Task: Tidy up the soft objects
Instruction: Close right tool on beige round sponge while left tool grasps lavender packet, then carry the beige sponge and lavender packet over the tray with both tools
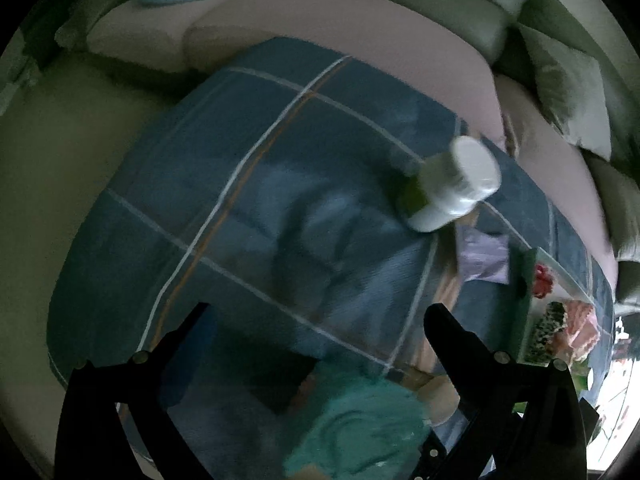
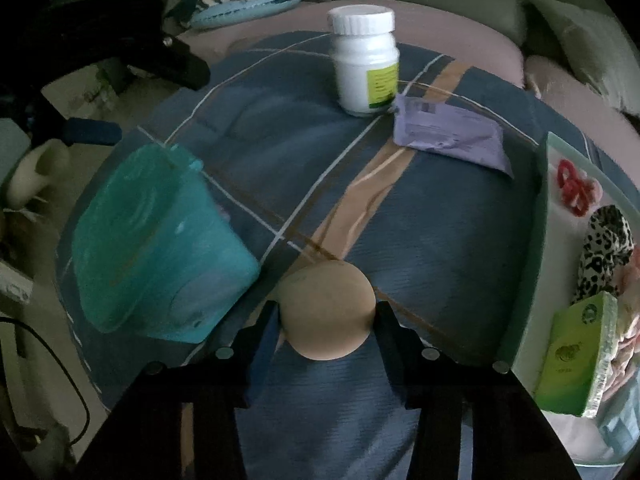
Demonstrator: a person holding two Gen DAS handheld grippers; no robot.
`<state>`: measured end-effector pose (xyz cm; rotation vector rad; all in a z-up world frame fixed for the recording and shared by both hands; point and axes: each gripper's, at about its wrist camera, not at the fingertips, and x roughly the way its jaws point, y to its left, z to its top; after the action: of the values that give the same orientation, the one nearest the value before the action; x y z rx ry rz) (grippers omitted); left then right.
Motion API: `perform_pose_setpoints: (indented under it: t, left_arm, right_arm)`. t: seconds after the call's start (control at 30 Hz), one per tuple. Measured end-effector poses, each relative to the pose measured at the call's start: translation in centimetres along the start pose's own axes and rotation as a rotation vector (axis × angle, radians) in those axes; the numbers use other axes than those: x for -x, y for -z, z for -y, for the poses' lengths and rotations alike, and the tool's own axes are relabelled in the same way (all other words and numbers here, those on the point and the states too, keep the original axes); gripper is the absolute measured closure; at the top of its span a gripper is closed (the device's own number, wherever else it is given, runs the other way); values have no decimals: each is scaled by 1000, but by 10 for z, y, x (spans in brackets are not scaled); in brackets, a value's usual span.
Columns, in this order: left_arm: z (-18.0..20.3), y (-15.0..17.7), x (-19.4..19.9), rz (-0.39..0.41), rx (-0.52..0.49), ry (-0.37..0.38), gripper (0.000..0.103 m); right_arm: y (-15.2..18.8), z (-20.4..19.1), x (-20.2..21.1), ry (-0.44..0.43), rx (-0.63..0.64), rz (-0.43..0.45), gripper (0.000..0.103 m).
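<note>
Blue plaid cloth (image 2: 440, 240); tan ball (image 2: 328, 312) clamped between right gripper (image 2: 326, 320) fingers (image 2: 264, 336).

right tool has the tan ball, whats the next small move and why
Probably lift the tan ball and carry it right toward the tray. The right tool is shut on it, and soft items already lie in that tray.

Blue plaid cloth (image 2: 420, 240), tan ball (image 2: 326, 310), teal pouch (image 2: 156, 240), white bottle (image 2: 366, 60), lilac packet (image 2: 448, 136).
</note>
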<state>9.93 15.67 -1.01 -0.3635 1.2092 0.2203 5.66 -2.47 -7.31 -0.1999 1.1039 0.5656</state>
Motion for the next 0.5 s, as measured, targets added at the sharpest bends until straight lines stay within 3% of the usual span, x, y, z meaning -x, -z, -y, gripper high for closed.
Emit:
perform_pose_setpoints:
  t: [0.23, 0.5]
  left_arm:
    - [71, -13, -4, -28, -232, -11, 0]
    - [146, -16, -41, -146, -473, 16, 0]
  right_arm:
    - [-16, 42, 27, 16, -110, 61, 52]
    - [-22, 118, 83, 70, -275, 148, 52]
